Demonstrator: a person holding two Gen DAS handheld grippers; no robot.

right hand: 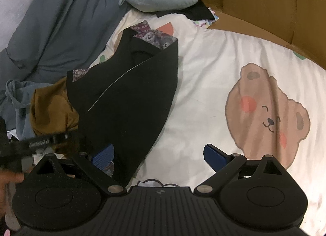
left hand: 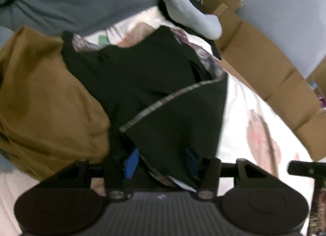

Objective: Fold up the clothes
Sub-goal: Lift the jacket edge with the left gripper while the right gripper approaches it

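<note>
The black garment (right hand: 130, 93) lies half-folded on the bed sheet (right hand: 203, 93), beside a brown garment (right hand: 51, 105). The left gripper (left hand: 161, 162) has its fingers apart around the black hem; the right gripper (right hand: 159, 154) gapes empty. Smooth the fold flat before folding again.

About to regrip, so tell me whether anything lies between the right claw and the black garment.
Nothing visible does. The right claw stands open over the white bedsheet, with the black garment at its left pad. The brown garment lies beyond the black one's far edge.
</note>
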